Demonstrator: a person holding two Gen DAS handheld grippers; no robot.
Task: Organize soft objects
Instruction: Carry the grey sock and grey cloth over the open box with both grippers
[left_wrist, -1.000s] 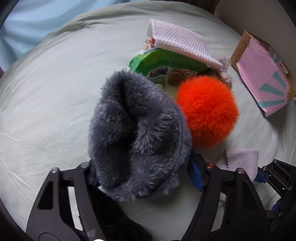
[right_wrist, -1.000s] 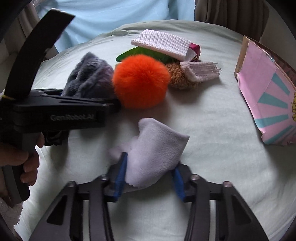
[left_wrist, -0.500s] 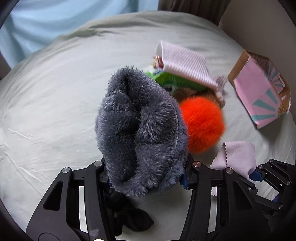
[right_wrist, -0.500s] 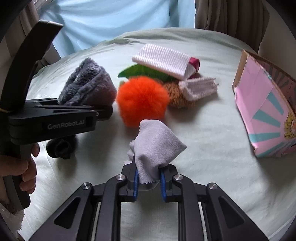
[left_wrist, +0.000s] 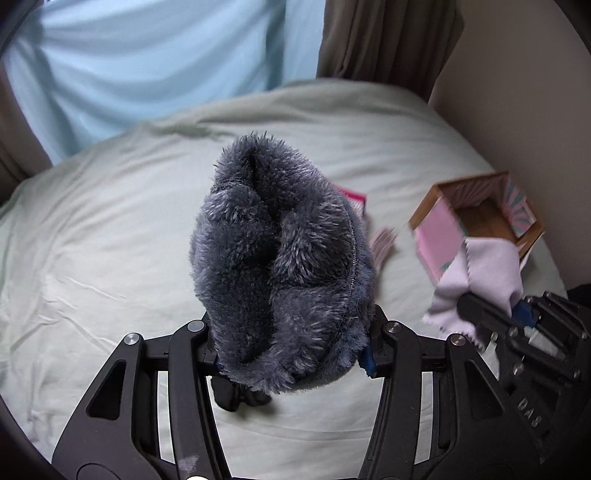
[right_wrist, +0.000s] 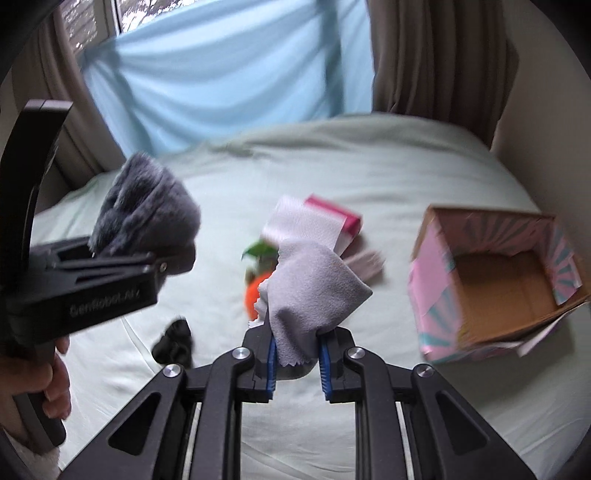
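A: Risk is seen mainly at the left tongs (left_wrist: 291, 347), which are clamped on the lower edge of the grey fluffy pouch (left_wrist: 280, 266). Only that edge is pinched, while the bulk stands up above the jaws. If the plush is compressed unevenly, it could be slipped out and dropped back onto the bed (left_wrist: 110, 240).

B: And the right tongs (right_wrist: 297, 363)?

A: They are pressed nearly together on a bunched corner of the lilac cloth (right_wrist: 314, 291), which is held in the air above the bed. Thin fabric is gripped there, so a snag on the box rim could be enough to pull it free.

B: Where is the box?

A: The pink cardboard box (right_wrist: 436, 288) is lying on the bed to the right, tilted, with its open mouth turned up and towards the tongs. It looks light, so it could be shoved or tipped if it is brushed by either load.

B: Anything else to be watched?

A: Both tongs are held close together, so a collision is possible if both are aimed at the box at once. The orange pom-pom (right_wrist: 253, 297), the white mesh pouch (right_wrist: 303, 225) and a small black item (right_wrist: 173, 343) are left on the sheet; the pile could be disturbed by a low pass.
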